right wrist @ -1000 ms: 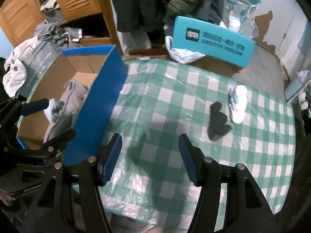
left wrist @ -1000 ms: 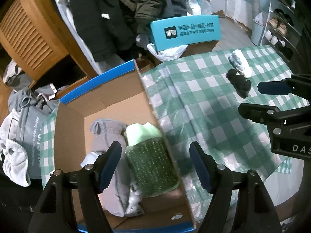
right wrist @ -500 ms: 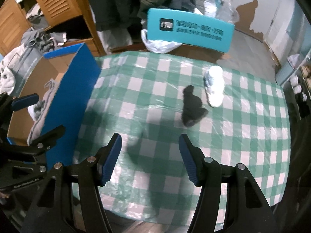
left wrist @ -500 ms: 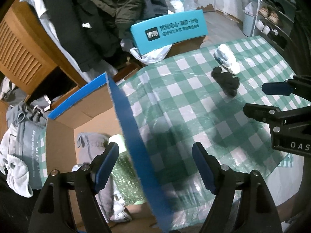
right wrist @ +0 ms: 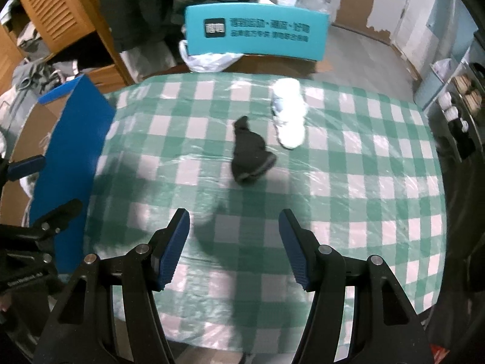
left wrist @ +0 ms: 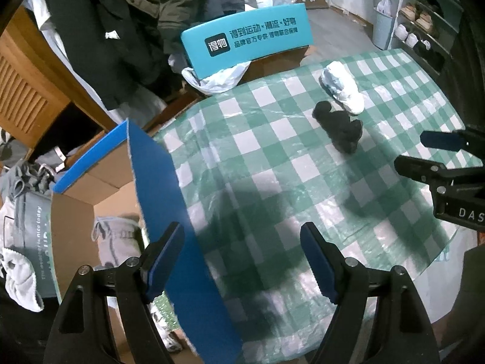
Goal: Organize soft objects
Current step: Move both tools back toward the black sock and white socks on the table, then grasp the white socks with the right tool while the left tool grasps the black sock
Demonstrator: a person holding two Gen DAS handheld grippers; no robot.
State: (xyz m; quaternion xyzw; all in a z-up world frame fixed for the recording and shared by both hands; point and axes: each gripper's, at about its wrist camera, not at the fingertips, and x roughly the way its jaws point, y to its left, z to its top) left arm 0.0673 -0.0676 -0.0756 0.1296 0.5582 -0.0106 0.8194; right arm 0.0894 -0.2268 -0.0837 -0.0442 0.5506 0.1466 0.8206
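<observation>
A black sock (right wrist: 250, 151) (left wrist: 339, 127) and a white rolled sock (right wrist: 288, 115) (left wrist: 341, 88) lie side by side on the green checked tablecloth (right wrist: 363, 182). A blue-edged cardboard box (left wrist: 169, 212) (right wrist: 69, 139) stands at the table's left and holds grey soft items (left wrist: 116, 239). My left gripper (left wrist: 242, 257) is open and empty over the box's right wall. My right gripper (right wrist: 235, 242) is open and empty above the cloth, short of the black sock. It also shows in the left wrist view (left wrist: 436, 151).
A teal sign board (right wrist: 257, 30) on a cardboard box and a white plastic bag (right wrist: 209, 59) stand behind the table. Dark coats hang at the back. A wooden cabinet (right wrist: 51, 15) and piled clothes are at the left. Shoe shelves (left wrist: 424, 30) are at the right.
Both grippers have moved right and forward, away from the box and toward the socks. The box interior has slid to the left of the left wrist view. Both stay open.
</observation>
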